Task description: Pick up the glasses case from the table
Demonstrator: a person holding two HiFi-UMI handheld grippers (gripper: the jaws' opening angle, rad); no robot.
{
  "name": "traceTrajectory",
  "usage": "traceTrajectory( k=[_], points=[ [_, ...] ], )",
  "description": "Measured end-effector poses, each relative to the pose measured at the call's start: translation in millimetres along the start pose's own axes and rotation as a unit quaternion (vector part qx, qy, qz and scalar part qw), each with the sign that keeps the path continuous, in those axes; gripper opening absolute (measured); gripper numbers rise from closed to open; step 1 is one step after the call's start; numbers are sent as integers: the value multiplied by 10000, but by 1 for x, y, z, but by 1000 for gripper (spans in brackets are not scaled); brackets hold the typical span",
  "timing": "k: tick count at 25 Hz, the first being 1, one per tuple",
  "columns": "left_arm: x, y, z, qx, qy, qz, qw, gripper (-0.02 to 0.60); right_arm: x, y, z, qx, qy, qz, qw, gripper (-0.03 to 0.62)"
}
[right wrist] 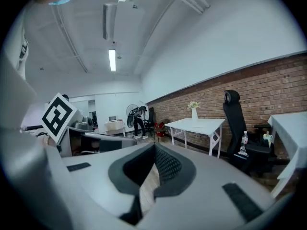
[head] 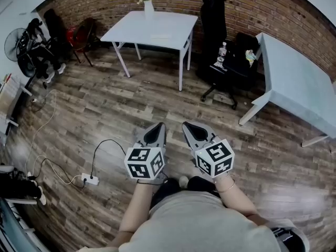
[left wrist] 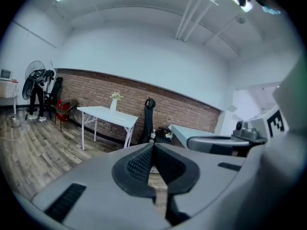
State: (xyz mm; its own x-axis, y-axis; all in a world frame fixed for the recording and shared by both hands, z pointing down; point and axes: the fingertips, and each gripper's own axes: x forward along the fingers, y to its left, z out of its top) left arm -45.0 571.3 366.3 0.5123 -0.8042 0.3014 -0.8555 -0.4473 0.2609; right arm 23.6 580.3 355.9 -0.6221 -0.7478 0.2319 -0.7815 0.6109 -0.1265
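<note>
A white table stands across the room by the brick wall. On it are a vase of yellow flowers and a small flat pale object, too small to tell whether it is the glasses case. My left gripper and right gripper are held side by side in front of the person's body, far from the table, pointing slightly down. Both are shut with nothing between the pads. The left gripper view shows its jaws pressed together, with the table beyond. The right gripper view shows its jaws the same way.
A tall black office chair stands right of the table, and a second chair holds a bottle. Another white table fills the right side. A power strip with cables lies on the wooden floor at left, near a fan.
</note>
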Motion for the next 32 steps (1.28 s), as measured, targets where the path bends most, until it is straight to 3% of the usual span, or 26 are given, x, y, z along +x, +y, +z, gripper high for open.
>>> traceTrajectory(
  k=[9, 19, 32],
  points=[
    [14, -14, -11, 14, 193, -13, 9998, 8, 3, -28, -5, 287, -130, -49, 9995, -2],
    [76, 49, -11, -239, 467, -43, 9986, 8, 78, -61, -8, 487, 42, 63, 9988, -2],
    [212, 198, 94, -84, 528, -546, 9971, 8, 278, -141, 61, 536, 11, -292, 9981, -2]
  ],
)
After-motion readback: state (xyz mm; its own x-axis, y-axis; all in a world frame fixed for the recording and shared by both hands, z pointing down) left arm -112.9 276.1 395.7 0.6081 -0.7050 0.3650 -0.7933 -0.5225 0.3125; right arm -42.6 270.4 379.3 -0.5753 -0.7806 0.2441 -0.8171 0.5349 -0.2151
